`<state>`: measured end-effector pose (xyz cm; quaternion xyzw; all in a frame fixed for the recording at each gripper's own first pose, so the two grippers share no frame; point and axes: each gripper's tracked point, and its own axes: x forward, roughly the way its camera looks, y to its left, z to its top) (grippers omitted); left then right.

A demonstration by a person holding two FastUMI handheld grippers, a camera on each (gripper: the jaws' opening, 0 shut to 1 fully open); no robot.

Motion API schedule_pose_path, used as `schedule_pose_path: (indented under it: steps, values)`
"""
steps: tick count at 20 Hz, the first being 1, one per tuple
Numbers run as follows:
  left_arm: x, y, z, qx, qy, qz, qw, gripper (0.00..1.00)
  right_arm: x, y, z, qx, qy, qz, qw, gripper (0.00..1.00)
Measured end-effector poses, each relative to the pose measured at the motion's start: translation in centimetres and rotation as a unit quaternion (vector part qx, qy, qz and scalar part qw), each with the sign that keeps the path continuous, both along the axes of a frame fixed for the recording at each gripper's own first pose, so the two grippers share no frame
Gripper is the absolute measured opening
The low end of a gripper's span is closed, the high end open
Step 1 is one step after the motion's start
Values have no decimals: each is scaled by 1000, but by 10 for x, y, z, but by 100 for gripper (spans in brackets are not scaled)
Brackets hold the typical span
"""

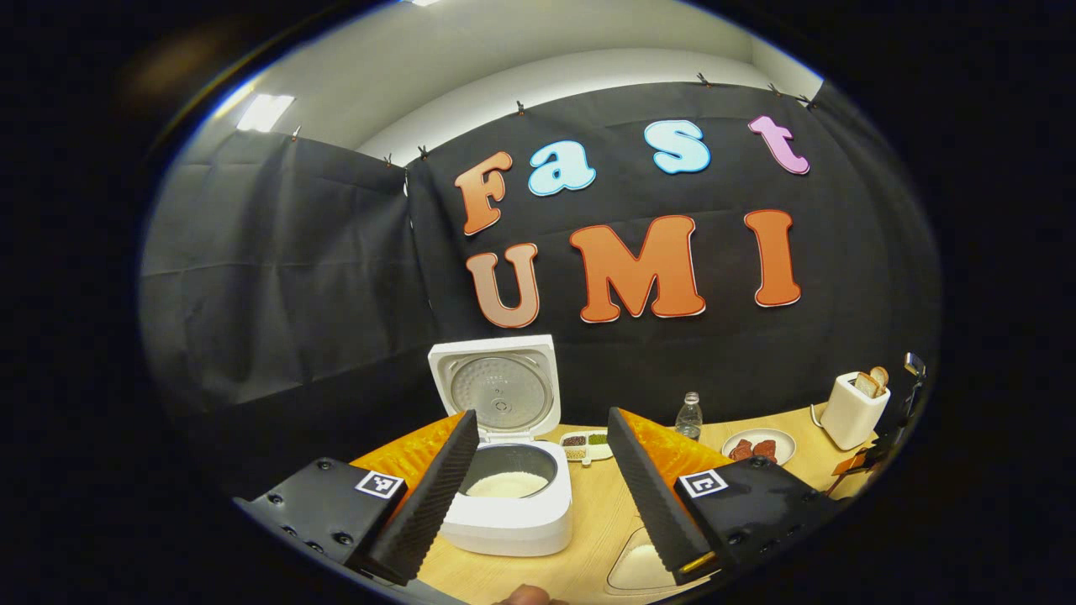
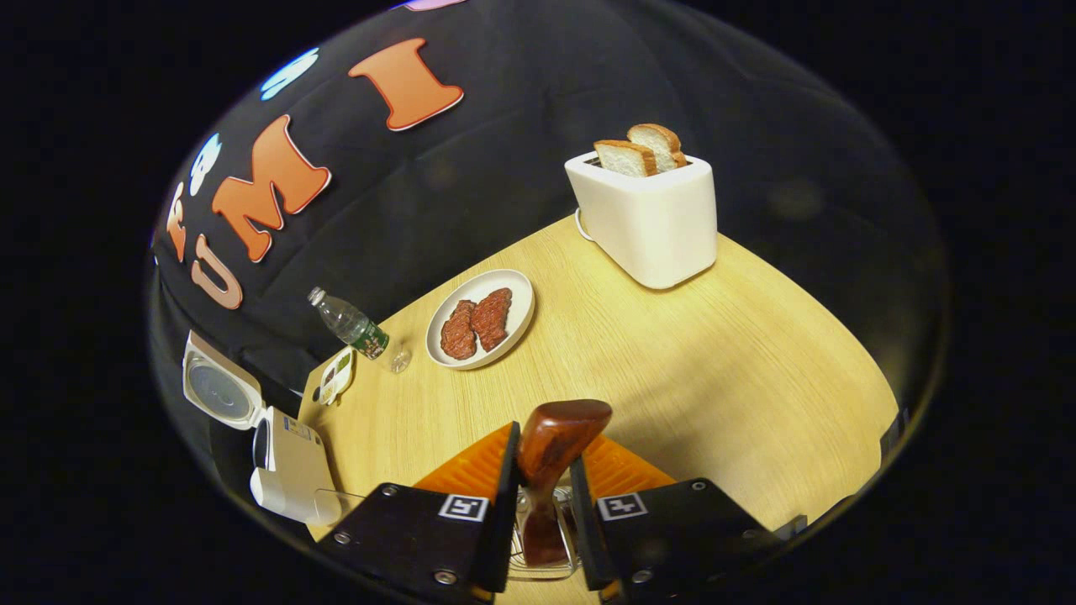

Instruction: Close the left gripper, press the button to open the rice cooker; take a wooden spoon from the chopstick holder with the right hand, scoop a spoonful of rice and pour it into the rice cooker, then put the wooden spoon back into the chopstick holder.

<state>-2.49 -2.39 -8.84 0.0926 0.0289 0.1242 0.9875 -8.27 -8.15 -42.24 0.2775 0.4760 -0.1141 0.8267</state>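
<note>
The white rice cooker [image 1: 513, 504] stands open, its lid [image 1: 496, 388] upright and white rice in the pot [image 1: 507, 483]. My left gripper [image 1: 542, 413] is open above the table in front of it, the fingers wide apart and holding nothing. A shallow dish of rice [image 1: 637, 565] lies to the cooker's right, partly behind one finger. In the right gripper view, my right gripper [image 2: 546, 458] is shut on a brown wooden spoon [image 2: 559, 433], whose thick end stands up above the fingers. Its lower part reaches into the clear chopstick holder [image 2: 542, 550] beneath them. The cooker [image 2: 286, 470] sits at that view's left edge.
On the wooden table [image 2: 672, 361] stand a white toaster [image 2: 651, 218] with bread slices, a plate [image 2: 519, 315] with meat pieces, a water bottle [image 2: 353, 329] and a small sectioned tray [image 2: 334, 374]. A fingertip [image 1: 525, 595] shows at the bottom of the left gripper view.
</note>
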Motion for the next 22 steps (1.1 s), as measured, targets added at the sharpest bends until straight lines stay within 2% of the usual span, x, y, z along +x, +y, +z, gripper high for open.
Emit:
schedule_pose_path:
  steps: [2,3,7,11,18,19,22]
  values:
    - [2,-1,0,0,-1,-3,1000,100,-4,2,6,5,-7,-8,1000,24]
    - [3,0,1,1,-2,-4,1000,100,-5,5,11,10,-16,-10,1000,28]
    - [10,0,-1,-4,0,-18,1000,100,-12,9,28,6,-56,-16,998,28]
    - [19,3,2,-8,-3,-33,999,100,-15,13,44,0,-83,-25,996,21]
    - [22,24,4,-21,-9,-41,999,100,-8,11,96,-21,-134,-47,990,20]
    - [21,29,3,-26,-9,-39,999,100,-7,12,102,-26,-140,-46,989,16]
    - [23,45,4,-42,-11,-35,998,100,-2,16,127,-42,-152,-45,986,17]
